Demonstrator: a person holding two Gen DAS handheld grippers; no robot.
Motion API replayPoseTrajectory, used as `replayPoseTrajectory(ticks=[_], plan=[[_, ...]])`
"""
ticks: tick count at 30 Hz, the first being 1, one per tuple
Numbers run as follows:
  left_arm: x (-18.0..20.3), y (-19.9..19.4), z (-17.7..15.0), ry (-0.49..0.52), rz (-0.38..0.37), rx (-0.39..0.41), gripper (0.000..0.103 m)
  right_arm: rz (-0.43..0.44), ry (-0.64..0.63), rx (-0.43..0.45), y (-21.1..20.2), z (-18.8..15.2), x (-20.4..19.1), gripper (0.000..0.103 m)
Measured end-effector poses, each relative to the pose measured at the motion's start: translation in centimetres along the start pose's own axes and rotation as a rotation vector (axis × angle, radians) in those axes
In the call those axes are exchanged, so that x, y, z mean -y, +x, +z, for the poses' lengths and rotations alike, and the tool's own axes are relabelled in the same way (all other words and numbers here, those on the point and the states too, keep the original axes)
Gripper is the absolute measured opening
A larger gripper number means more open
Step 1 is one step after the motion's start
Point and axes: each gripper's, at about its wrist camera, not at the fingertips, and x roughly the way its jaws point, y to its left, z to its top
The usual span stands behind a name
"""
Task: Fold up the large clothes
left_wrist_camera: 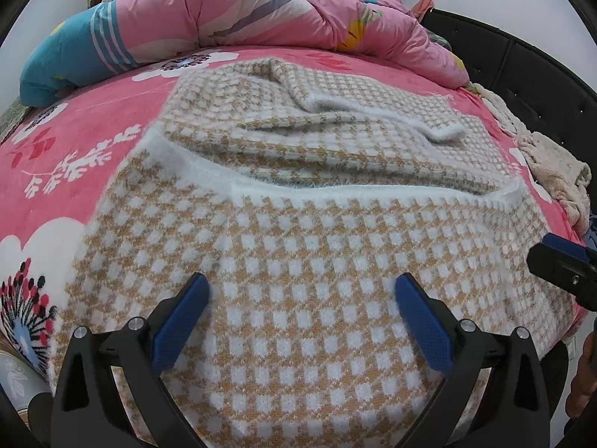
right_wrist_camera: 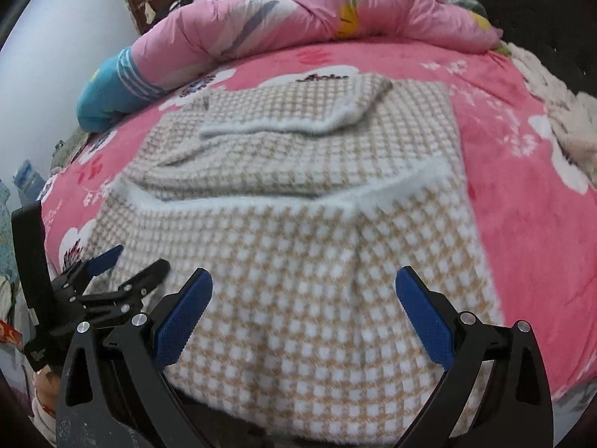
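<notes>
A tan-and-white checked knit sweater lies folded on the pink bed, its sleeves laid across the body at the far side. A white fuzzy hem band runs across the middle, where the near half is folded over. My left gripper hovers open just above the near part of the sweater, holding nothing. In the right wrist view the same sweater hangs over the bed's front edge, and my right gripper is open above it. The left gripper shows at the lower left of that view.
A pink flowered blanket covers the bed. A bunched pink quilt with a blue end lies along the far side. A cream towel sits at the right edge, by a black headboard.
</notes>
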Motion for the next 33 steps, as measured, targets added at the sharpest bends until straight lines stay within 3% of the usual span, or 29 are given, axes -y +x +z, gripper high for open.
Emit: replayPoseTrajectory(ticks=[18, 24, 28, 33], plan=[[0.1, 0.0, 0.1, -0.006, 0.005, -0.001, 0.099, -0.022, -0.041, -0.042, 4.0, -1.4, -1.4, 0.095], [0.2, 0.0, 0.1, -0.008, 0.005, 0.001, 0.099, -0.014, -0.050, 0.002, 2.8, -1.1, -1.7, 0.095], [0.1, 0.0, 0.1, -0.007, 0.007, 0.002, 0.099, -0.021, -0.064, -0.016, 3.4, -1.5, -1.7, 0.089], [0.2, 0.1, -0.1, 0.013, 0.001, 0.037, 0.099, 0.027, -0.025, -0.011, 3.8, -2.0, -0.9, 0.089]])
